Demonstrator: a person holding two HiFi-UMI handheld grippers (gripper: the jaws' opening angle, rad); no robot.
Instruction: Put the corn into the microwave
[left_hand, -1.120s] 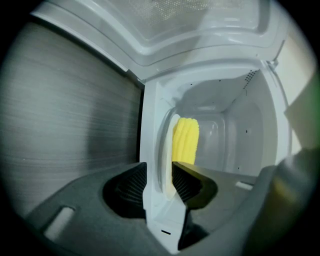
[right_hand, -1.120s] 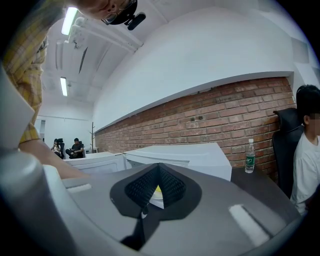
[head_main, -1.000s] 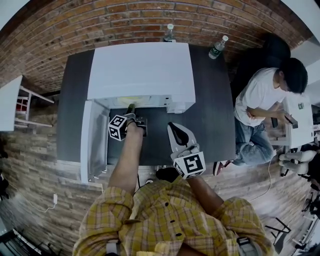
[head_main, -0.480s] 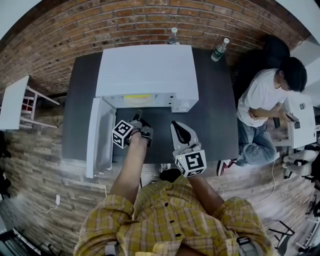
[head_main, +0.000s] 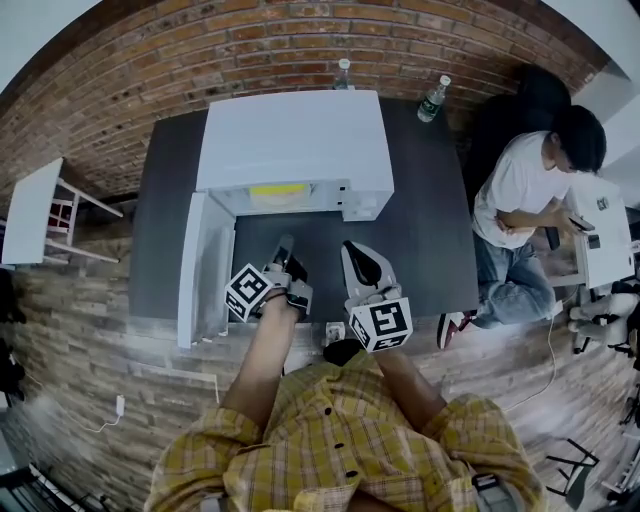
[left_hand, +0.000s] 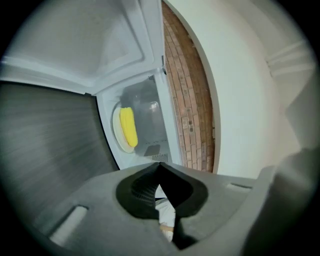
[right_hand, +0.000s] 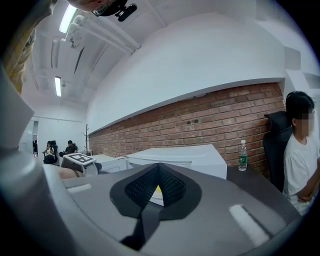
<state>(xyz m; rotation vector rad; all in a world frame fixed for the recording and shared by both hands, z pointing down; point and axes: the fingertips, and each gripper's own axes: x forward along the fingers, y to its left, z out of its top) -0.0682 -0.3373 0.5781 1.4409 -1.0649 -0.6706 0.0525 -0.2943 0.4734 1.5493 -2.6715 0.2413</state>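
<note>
The yellow corn lies on a pale plate inside the white microwave, and it shows as a yellow strip in the head view. The microwave door hangs wide open at the left. My left gripper is in front of the opening, a short way back from it, shut with nothing in it. My right gripper hovers beside it over the dark table, also shut and empty, pointing at the microwave.
The microwave stands on a dark table against a brick wall. Two water bottles stand at the back edge. A seated person is just off the right end. A white side table is at the left.
My left gripper has drawn back from the microwave's mouth toward the table's near edge and risen, rolling as it went. The corn stays inside. The right gripper has hardly moved.
</note>
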